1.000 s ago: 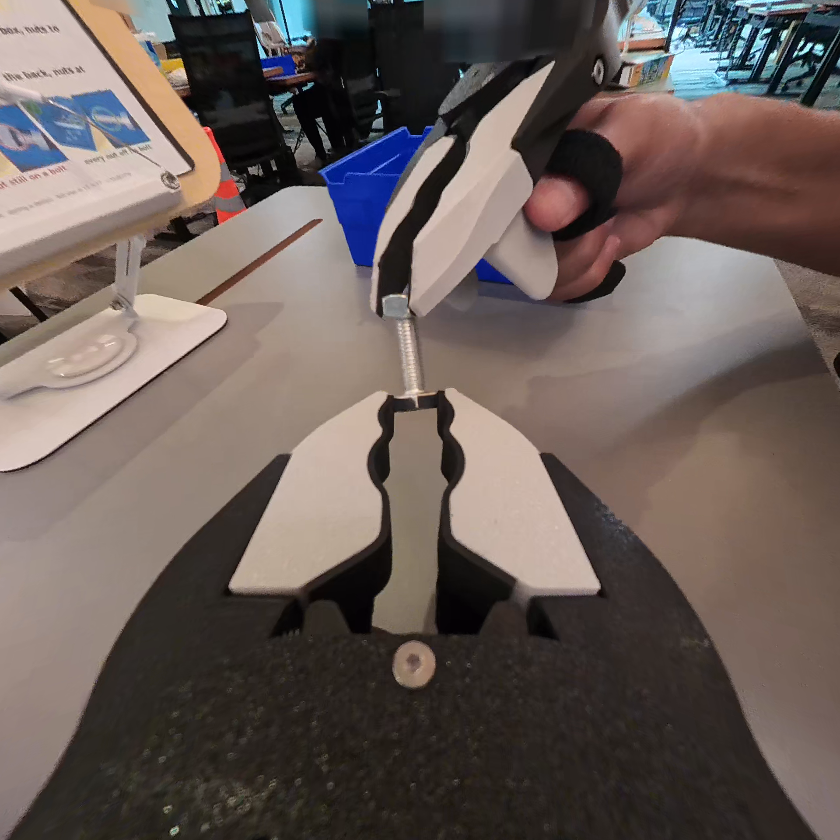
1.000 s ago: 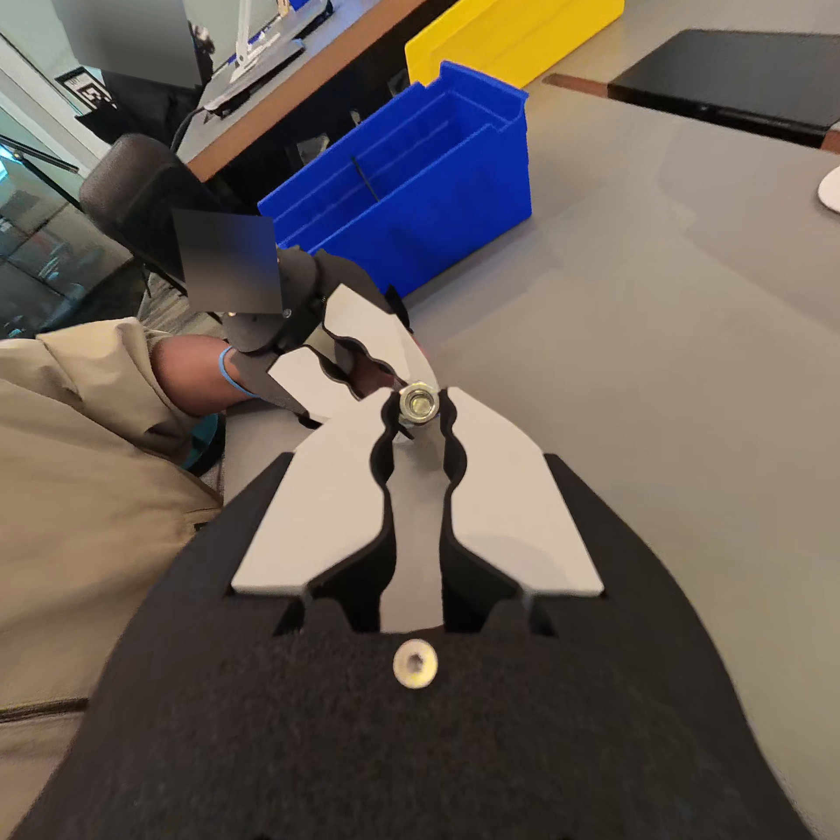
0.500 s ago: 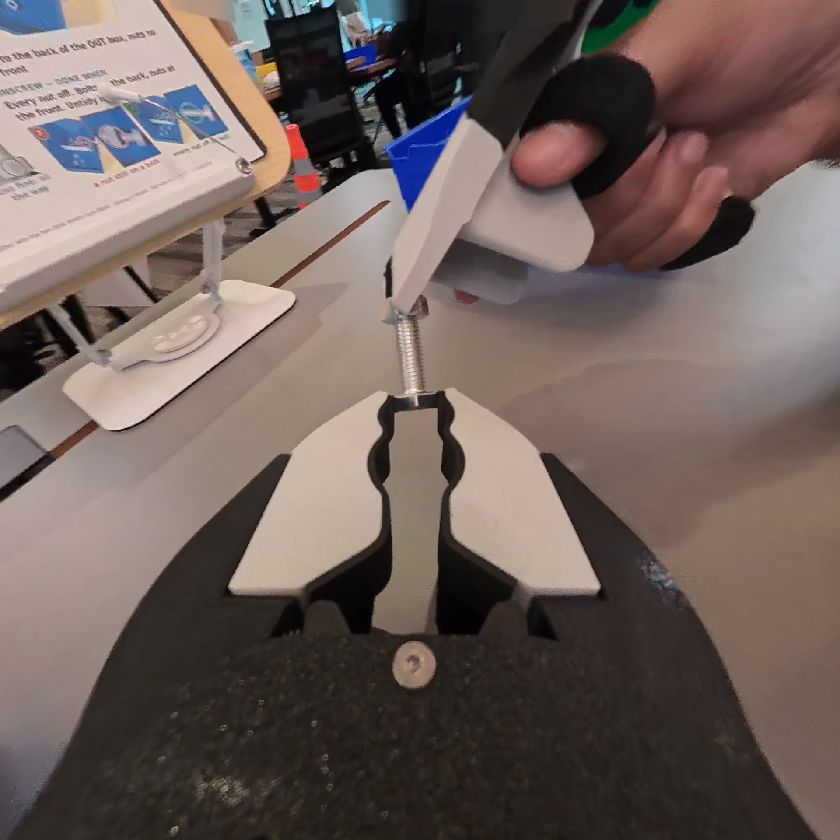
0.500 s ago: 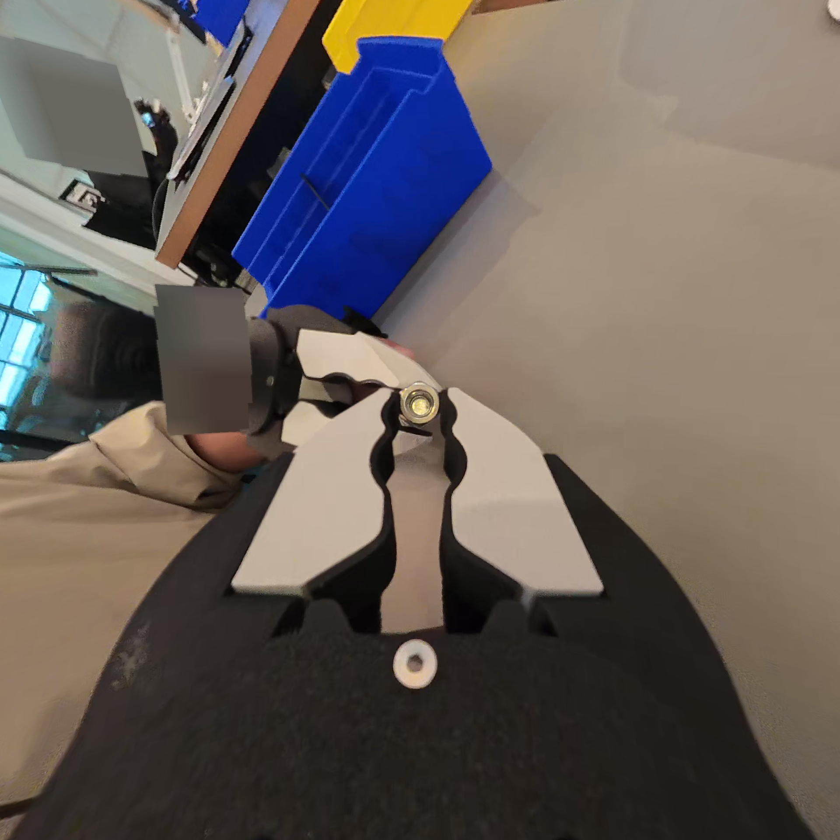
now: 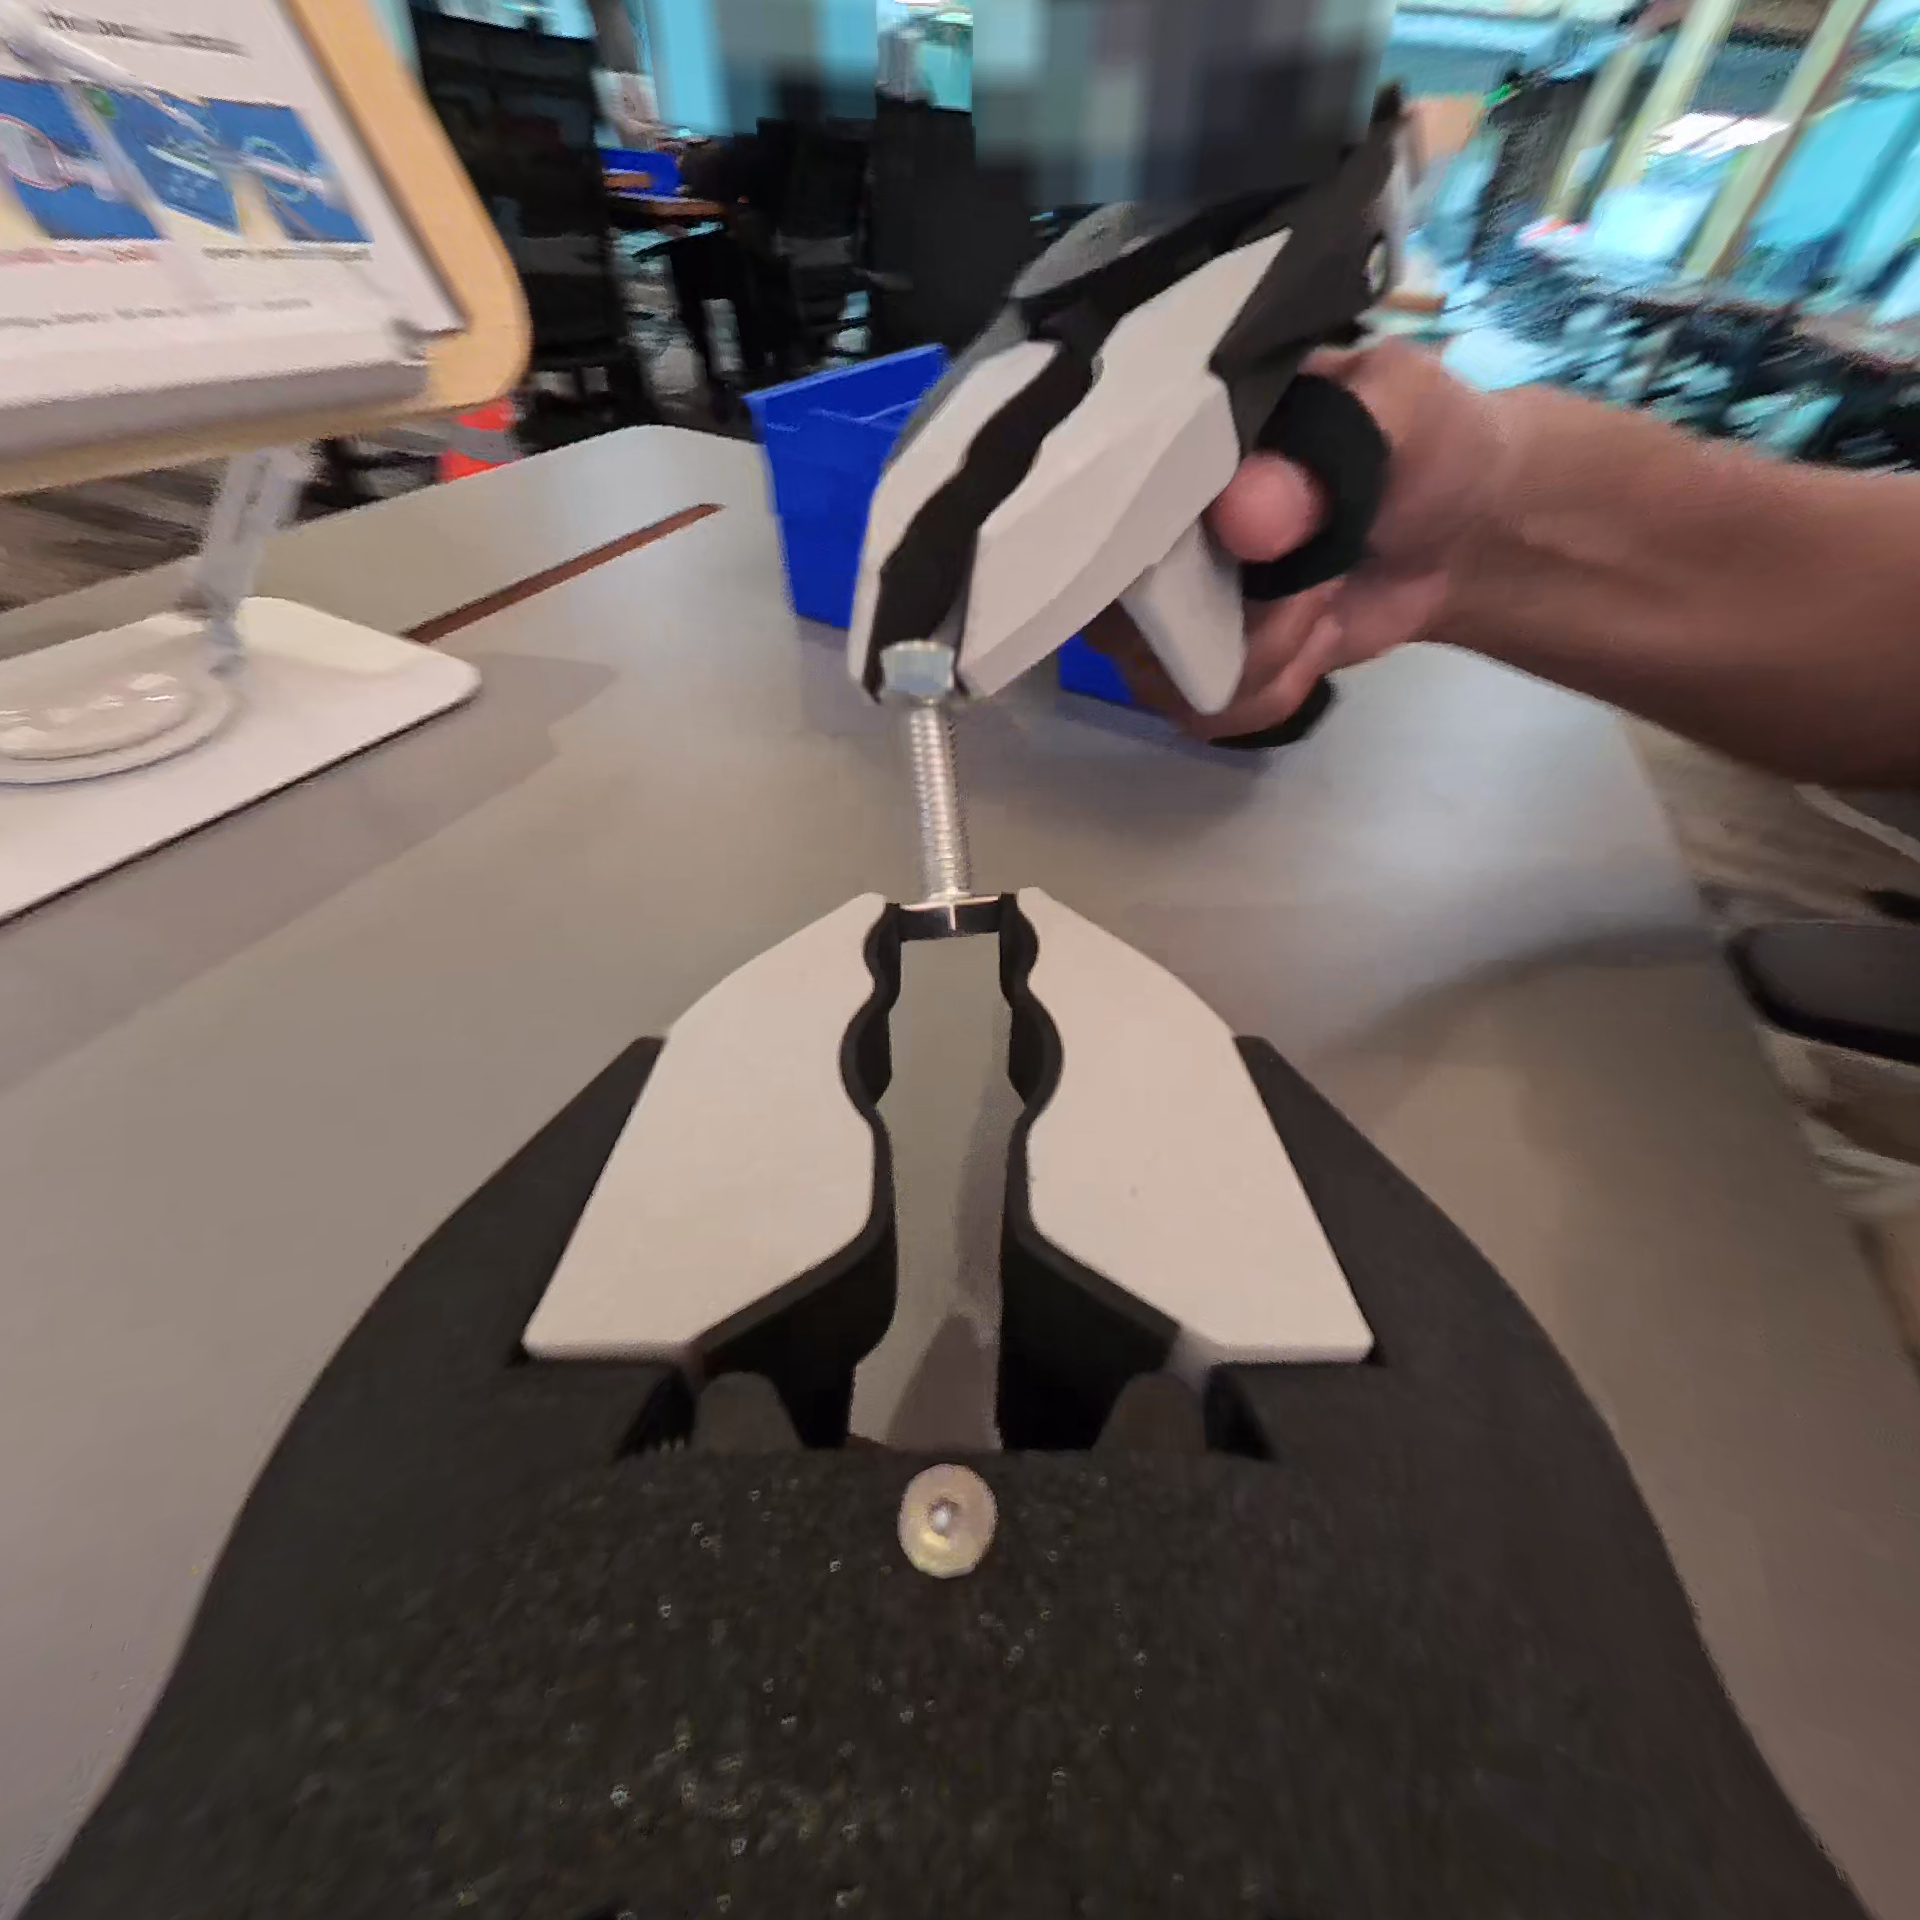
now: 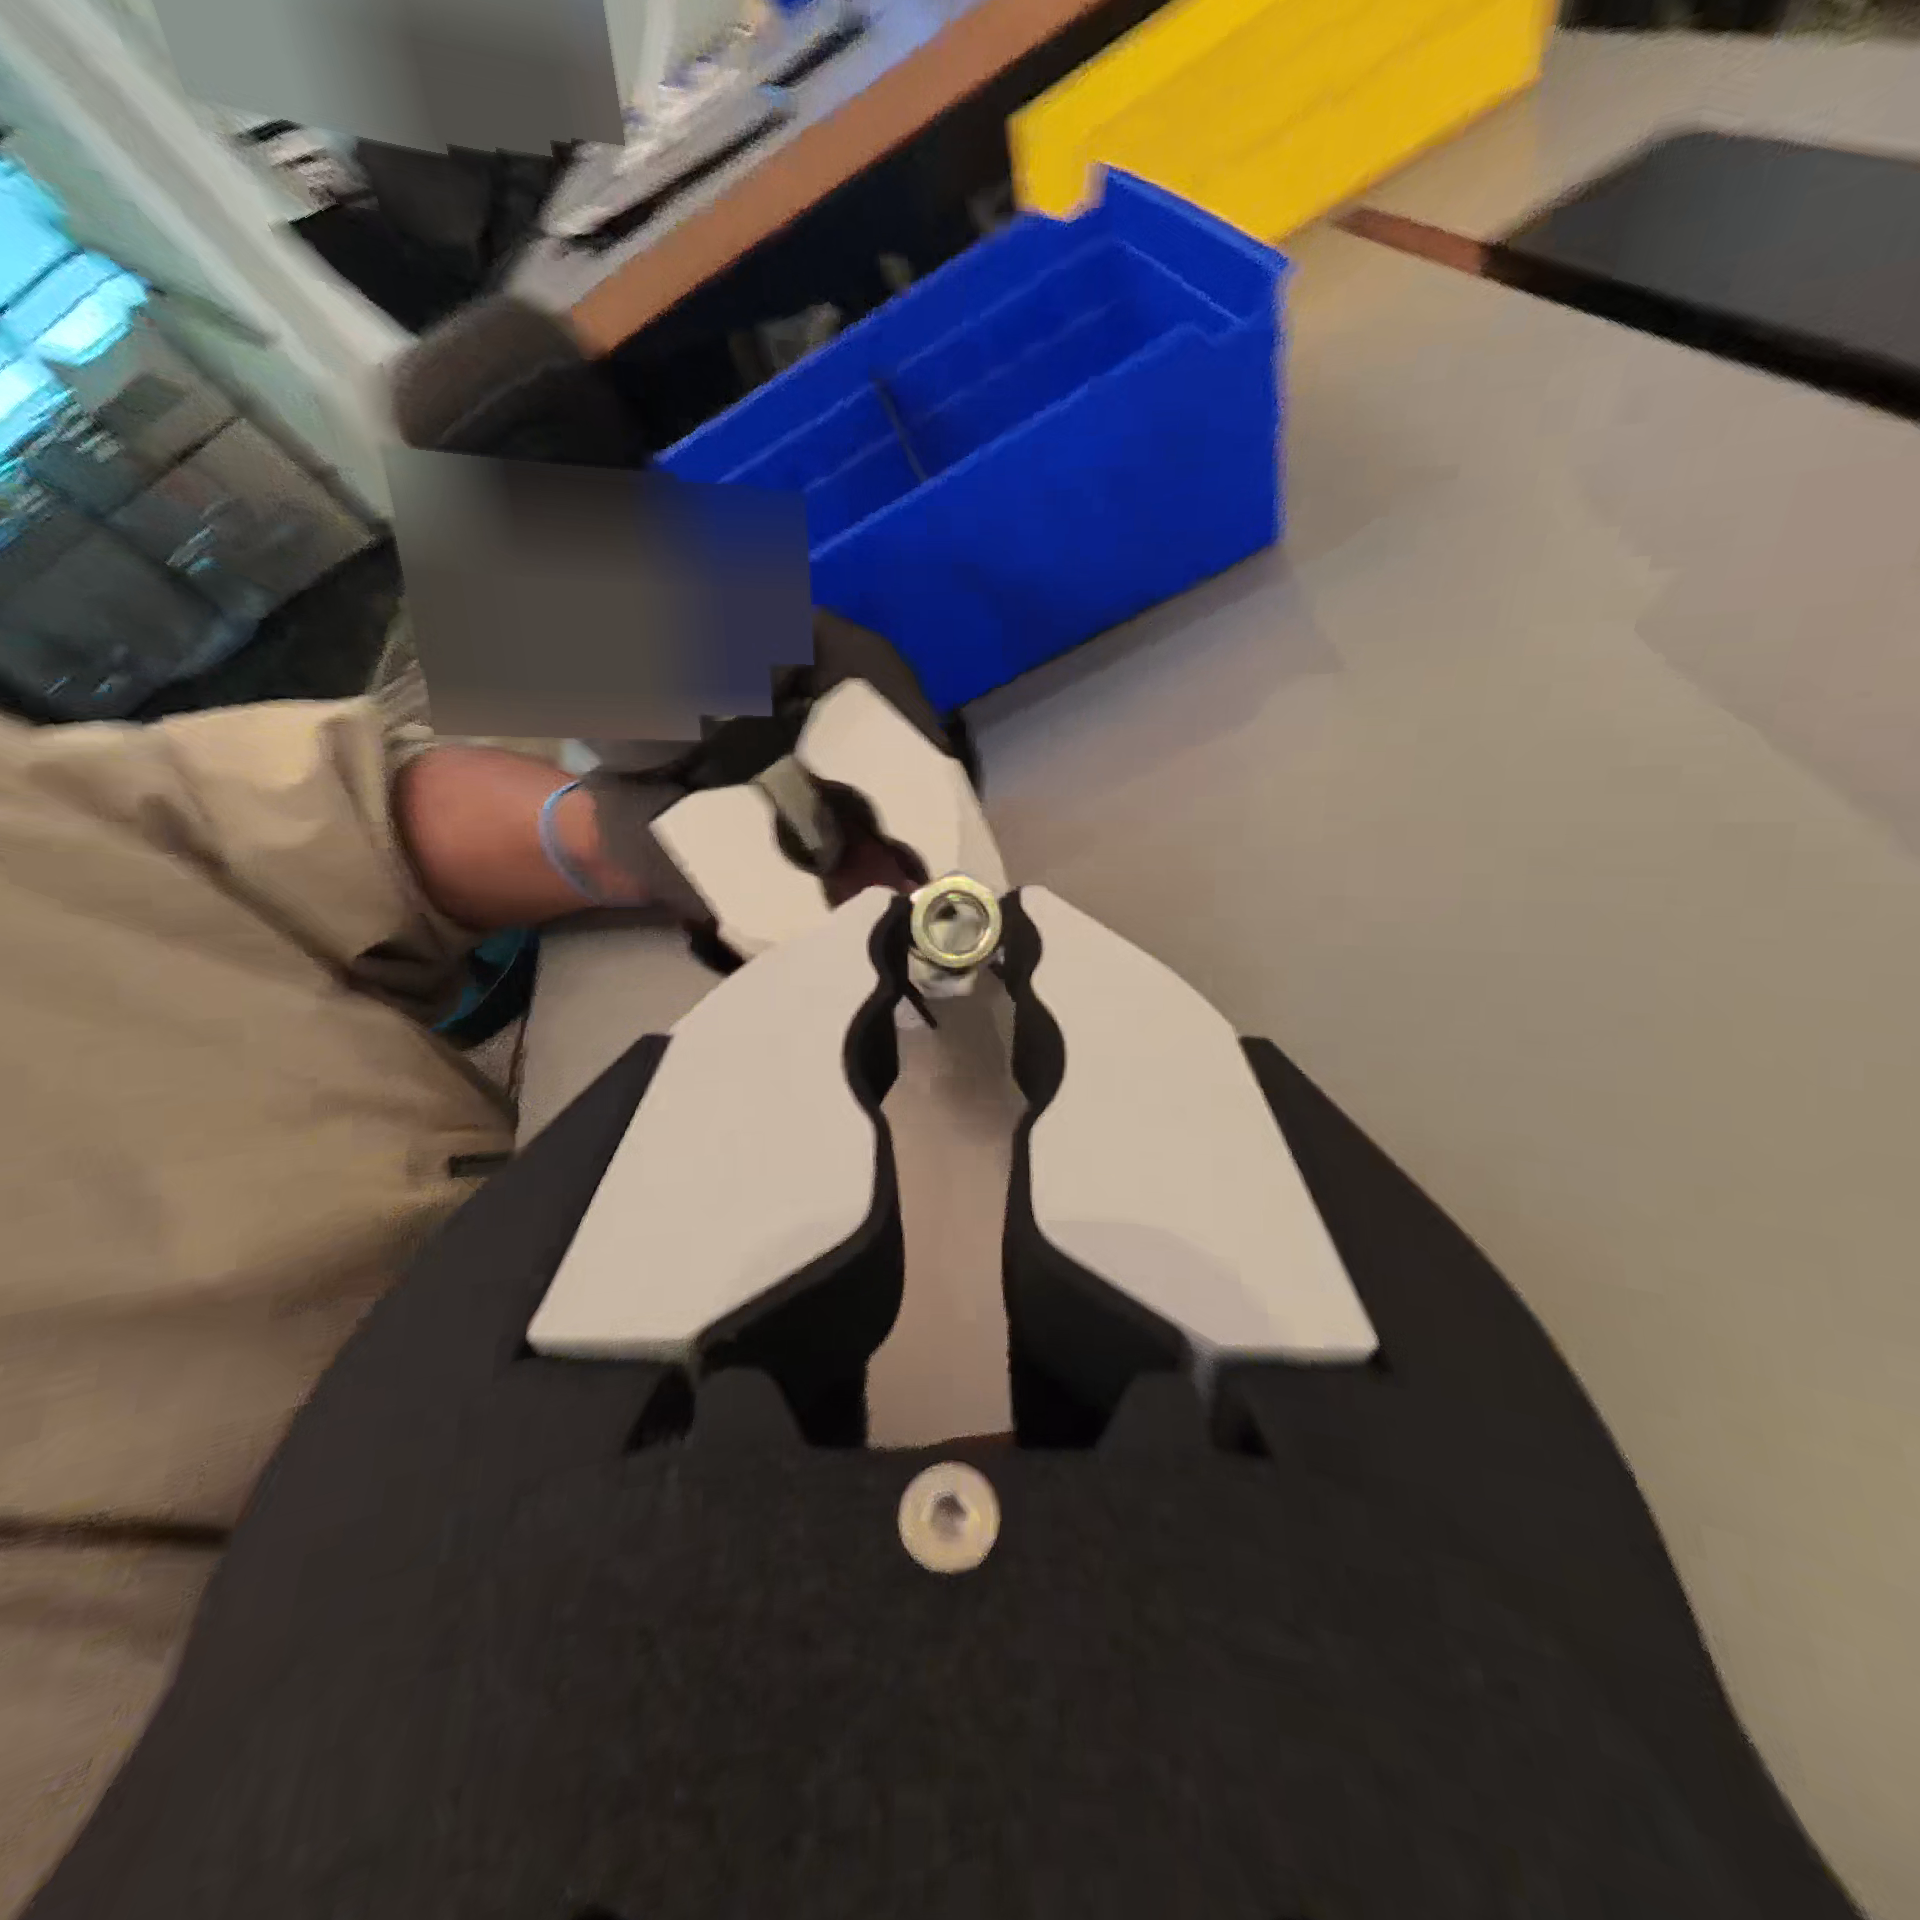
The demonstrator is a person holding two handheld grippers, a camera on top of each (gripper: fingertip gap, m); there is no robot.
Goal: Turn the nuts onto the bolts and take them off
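Above the bench (image 5: pixel 1299 935), my left claw (image 5: pixel 951 920) stays clamped on the bolt (image 5: pixel 938 805) head while my right claw (image 5: pixel 914 681), rolled back from its sideways tilt, pinches the nut (image 6: pixel 954 925) at the bolt's tip, so one turning stroke looks finished.

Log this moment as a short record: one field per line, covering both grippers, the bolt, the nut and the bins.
left gripper: shut on the bolt's head
right gripper: shut on the nut
bolt: held above the table, threaded shank pointing away from the left gripper
nut: at the far end of the bolt's shank
blue bin: on the grey table, beyond the grippers, contents unclear
yellow bin: behind the blue bin
instruction board: on a white stand, left of the bolt
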